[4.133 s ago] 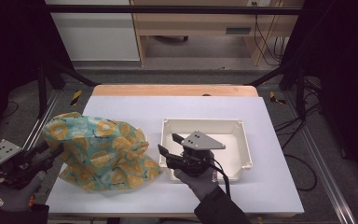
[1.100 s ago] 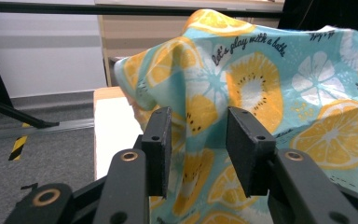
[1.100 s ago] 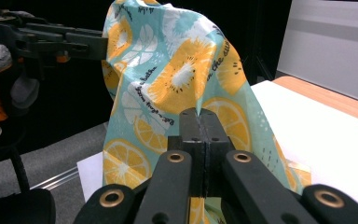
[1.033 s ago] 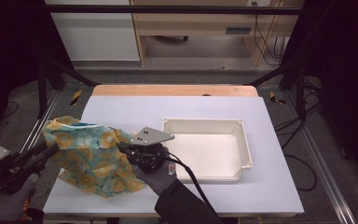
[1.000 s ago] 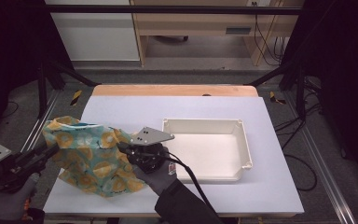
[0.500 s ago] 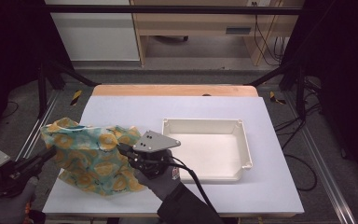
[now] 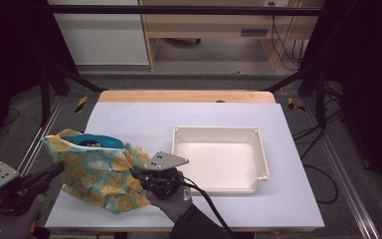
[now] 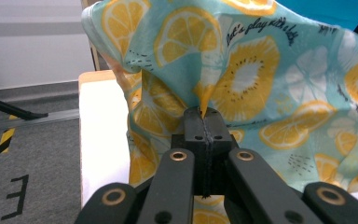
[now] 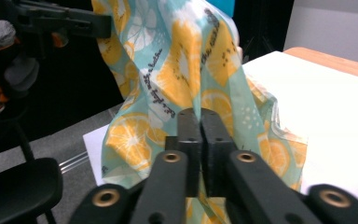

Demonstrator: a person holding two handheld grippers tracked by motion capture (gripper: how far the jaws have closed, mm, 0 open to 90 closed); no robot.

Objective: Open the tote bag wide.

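Observation:
A teal cloth bag printed with lemon slices hangs at the table's front left, its blue inside showing at the top. My left gripper is shut on its left edge; in the left gripper view the jaws pinch a fold of the cloth. My right gripper holds the bag's right edge. Its jaws have just been opening a little, but they still stand almost together with the cloth caught between them. The left gripper shows beyond the cloth.
A white rectangular tray with nothing in it sits right of the bag on the white table. A wooden strip runs along the table's far edge. Black frame posts and cables stand around the table.
The right gripper came from over the tray to the bag's right edge. Over the last second it shifted slightly right and down, and the bag now hangs stretched between both grippers.

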